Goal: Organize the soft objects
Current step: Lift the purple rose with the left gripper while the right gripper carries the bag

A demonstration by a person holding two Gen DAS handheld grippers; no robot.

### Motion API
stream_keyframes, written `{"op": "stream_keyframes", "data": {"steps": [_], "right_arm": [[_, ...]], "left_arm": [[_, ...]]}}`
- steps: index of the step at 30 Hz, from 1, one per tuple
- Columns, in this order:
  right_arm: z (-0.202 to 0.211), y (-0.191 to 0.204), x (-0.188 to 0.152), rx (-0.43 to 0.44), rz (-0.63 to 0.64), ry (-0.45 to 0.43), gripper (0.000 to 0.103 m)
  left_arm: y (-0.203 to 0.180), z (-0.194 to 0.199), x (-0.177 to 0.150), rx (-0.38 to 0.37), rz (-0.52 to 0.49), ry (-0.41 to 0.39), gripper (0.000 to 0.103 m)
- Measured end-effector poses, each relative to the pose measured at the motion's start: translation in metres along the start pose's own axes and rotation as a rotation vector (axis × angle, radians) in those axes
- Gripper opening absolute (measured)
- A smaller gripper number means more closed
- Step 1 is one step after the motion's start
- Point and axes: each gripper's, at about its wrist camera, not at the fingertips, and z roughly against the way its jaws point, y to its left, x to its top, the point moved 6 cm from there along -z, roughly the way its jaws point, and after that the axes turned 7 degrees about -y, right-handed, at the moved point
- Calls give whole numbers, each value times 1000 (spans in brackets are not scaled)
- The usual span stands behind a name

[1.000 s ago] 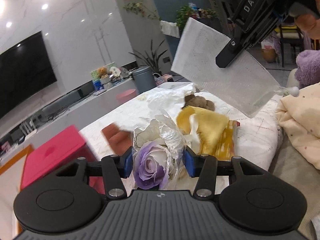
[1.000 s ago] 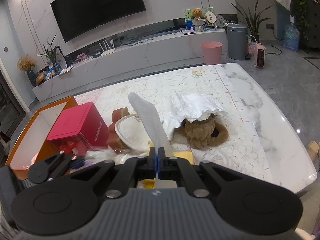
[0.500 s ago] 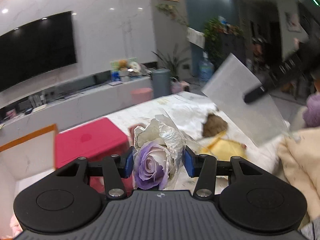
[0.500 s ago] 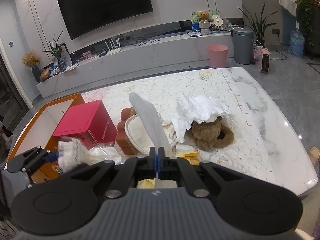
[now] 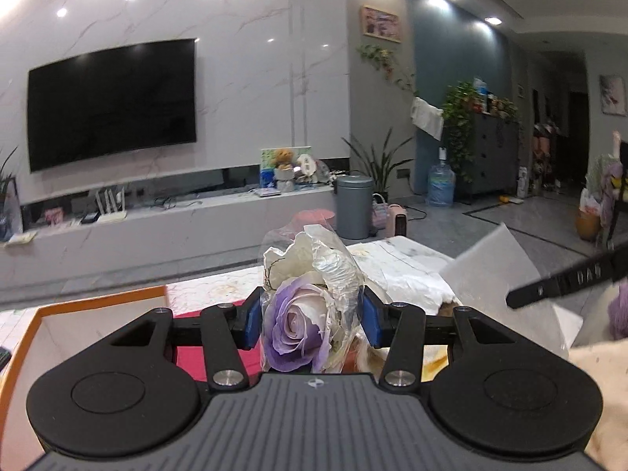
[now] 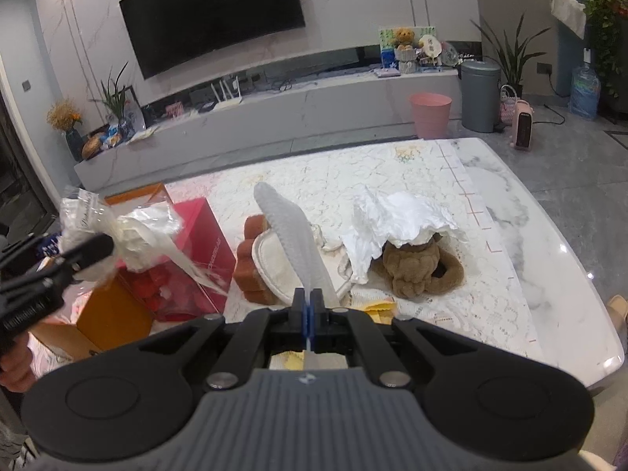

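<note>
Left wrist view: left hand-held gripper (image 5: 312, 316) clamped on wrapped flower bunch (image 5: 302, 314) (purple rose, cream bloom, crinkled clear film), bunch upright between blue pads, raised above desk (image 5: 408, 253). Orange box (image 5: 78, 314) below left, open top.

Right wrist view: right hand-held gripper (image 6: 308, 310) closed tight on thin white cloth (image 6: 292, 235), cloth sticking up forward. Brown plush toy (image 6: 420, 267) under crumpled white paper (image 6: 400, 221) mid-desk; far desk half bare. Red box (image 6: 196, 243) near left edge.

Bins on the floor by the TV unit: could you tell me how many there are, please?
2: a pink bin beside a taller grey lidded bin to its right; others may be hidden.
</note>
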Motion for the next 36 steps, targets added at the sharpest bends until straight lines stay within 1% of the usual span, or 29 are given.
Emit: {"op": "stream_keyframes", "data": {"steps": [5,8,12,16,22,26,29,30,33,36], "right_arm": [[8,13,13,-1,11,-43,0],[19,29,26,-3,31,-85,0],[35,61,46,9,86,-144,0],[46,102,67,45,115,-195,0],[47,180,86,155,178,-232,0],[40,235,88,231,224,-230,0],[32,268,85,278,250,-220,0],[29,277,85,293,252,-220,0],[16,299,82,327,243,-208,0],[1,317,76,343,248,-194,0]], "left_arm": [[23,23,30,28,5,-58,56],[39,40,47,54,6,-95,56],[68,69,67,112,14,-158,56],[101,96,74,164,61,-201,56],[150,122,69,260,151,-229,56],[181,130,58,324,231,-235,56],[201,138,46,380,241,-258,56],[205,137,42,385,248,-262,56],[218,131,27,376,283,-237,56],[228,125,13,404,282,-229,56]]}}
